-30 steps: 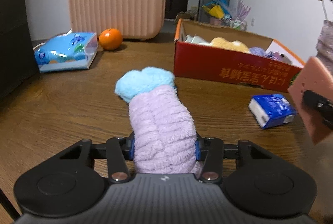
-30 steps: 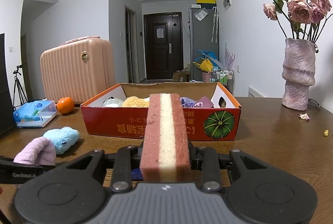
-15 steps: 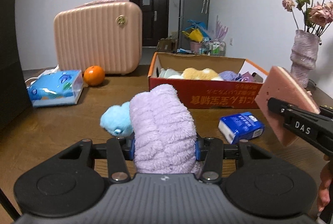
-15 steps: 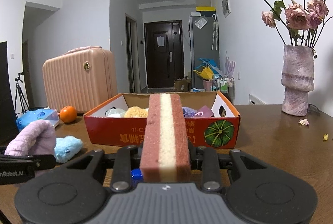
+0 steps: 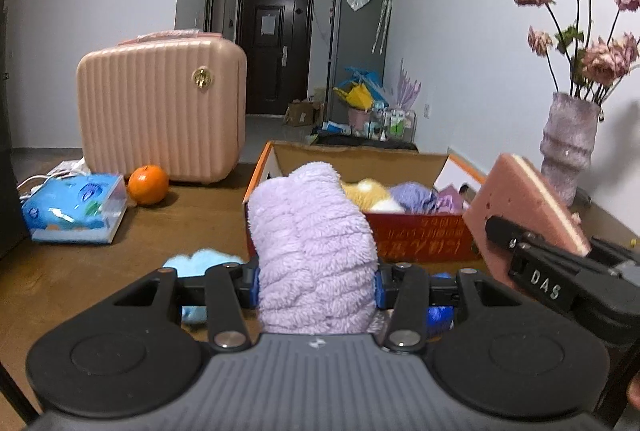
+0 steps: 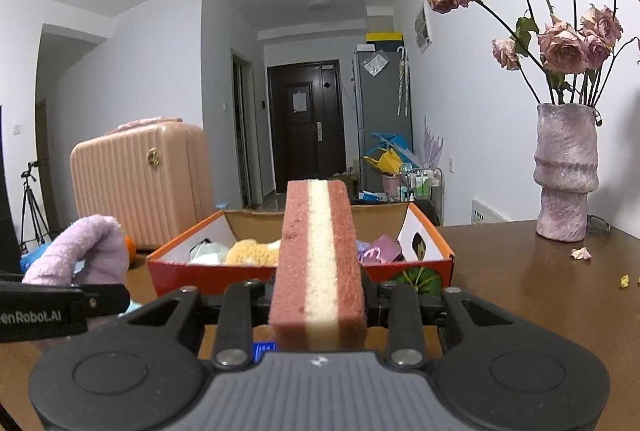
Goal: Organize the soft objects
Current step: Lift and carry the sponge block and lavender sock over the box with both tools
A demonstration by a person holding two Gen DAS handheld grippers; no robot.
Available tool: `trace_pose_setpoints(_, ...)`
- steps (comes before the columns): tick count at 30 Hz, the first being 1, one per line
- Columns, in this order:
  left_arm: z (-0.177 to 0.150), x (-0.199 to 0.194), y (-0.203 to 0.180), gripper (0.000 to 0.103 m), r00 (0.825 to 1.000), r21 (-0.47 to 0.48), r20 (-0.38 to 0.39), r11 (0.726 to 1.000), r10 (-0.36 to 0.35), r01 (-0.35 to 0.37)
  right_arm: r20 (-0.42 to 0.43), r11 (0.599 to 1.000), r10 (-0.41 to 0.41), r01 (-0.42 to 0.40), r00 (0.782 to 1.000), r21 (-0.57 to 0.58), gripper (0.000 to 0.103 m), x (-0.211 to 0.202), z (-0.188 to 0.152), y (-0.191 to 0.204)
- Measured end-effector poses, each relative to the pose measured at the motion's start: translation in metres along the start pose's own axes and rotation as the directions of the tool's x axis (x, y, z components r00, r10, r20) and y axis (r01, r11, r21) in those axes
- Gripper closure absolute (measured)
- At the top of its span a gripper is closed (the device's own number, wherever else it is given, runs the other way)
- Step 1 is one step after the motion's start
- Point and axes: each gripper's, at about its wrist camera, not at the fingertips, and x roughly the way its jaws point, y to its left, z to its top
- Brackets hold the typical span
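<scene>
Altogether: one lilac sock [image 5: 314,251], one sponge [image 6: 318,263], one box [image 6: 424,265]

Fluffy lilac plush cloth [image 5: 312,251], porous pink sponge [image 6: 318,263], matt cardboard box [image 6: 424,267], ribbed glossy suitcase [image 5: 160,107], dark wood-grain table [image 6: 540,295]

Left gripper [image 5: 316,281]: is clamping its jaws on either side of the fluffy lilac cloth [image 5: 312,251], which is standing up between them.
Left gripper pose: is pointing slightly downward, held above the table [image 5: 60,271].
Right gripper [image 6: 318,305]: is pinching the pink-and-cream sponge [image 6: 318,263] edge-up between its jaws.
Right gripper pose: is pointing nearly level, beside the left gripper.
Person: is showing only a fingertip at the lower right edge of the left wrist view.
</scene>
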Motion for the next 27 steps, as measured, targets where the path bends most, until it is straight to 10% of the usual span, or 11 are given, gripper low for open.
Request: trace_pose_setpoints(27,0.063,0.095,-0.018,0.055,0.997,-0.105,0.082,0.994,-0.010,0.019,0.052,1.000,-0.016,0.016,0.999,0.007,0.072,0.093,0.033,-0.011)
